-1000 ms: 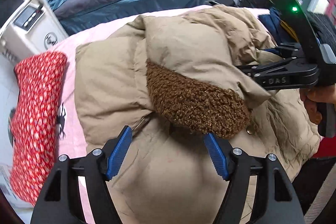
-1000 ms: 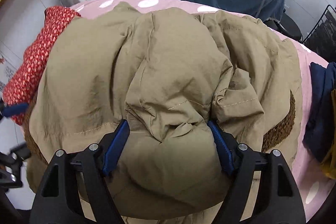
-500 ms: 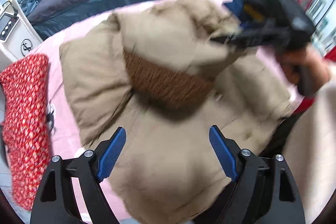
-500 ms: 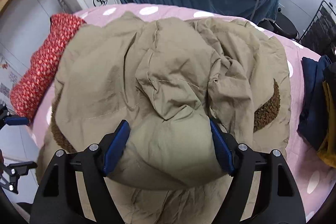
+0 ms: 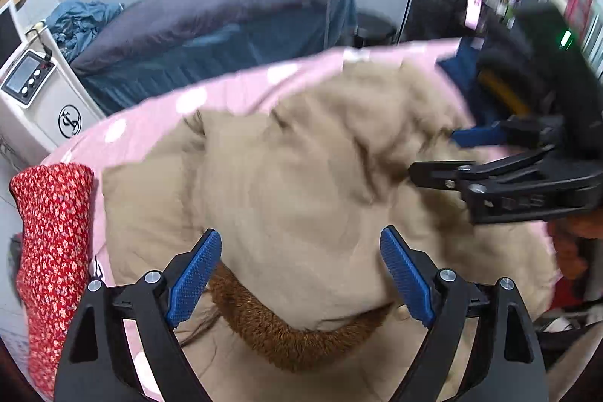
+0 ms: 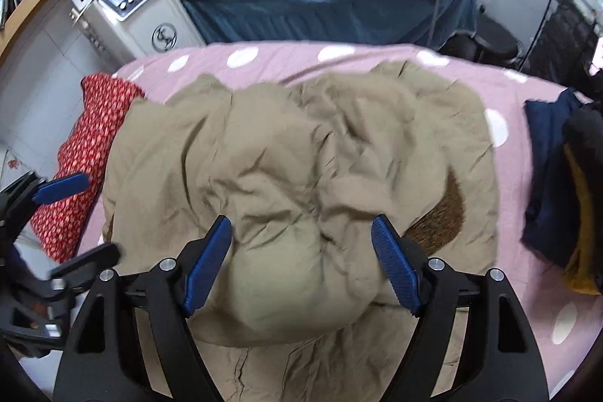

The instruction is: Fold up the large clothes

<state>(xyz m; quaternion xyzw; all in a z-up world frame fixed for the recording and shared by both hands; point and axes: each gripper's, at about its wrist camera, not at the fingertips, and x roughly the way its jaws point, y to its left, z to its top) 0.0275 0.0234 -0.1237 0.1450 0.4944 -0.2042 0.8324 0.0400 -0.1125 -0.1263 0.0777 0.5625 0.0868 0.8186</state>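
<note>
Clearly the coat point(image 6: 301, 176) is bulky and soft: padded tan cloth that puffs, creases and slumps, likely light for its size but springy, so folds may want pressing down. It lies heaped across the middle of the pink spotted bed point(image 6: 377, 59), fleece collar point(image 5: 294, 338) at the lower centre of the left view. Best holds look like a hem or seam edge or a pinched ridge of cloth, not the fat middle. Left gripper point(image 5: 297, 277) and right gripper point(image 6: 301, 262) both have their fingers apart and opening, clamped on nothing, coat beneath them. Compared with a second ago, both sit wider and farther back from the coat, more bed shows, and the bunched fold then between the right pads now lies free
</note>
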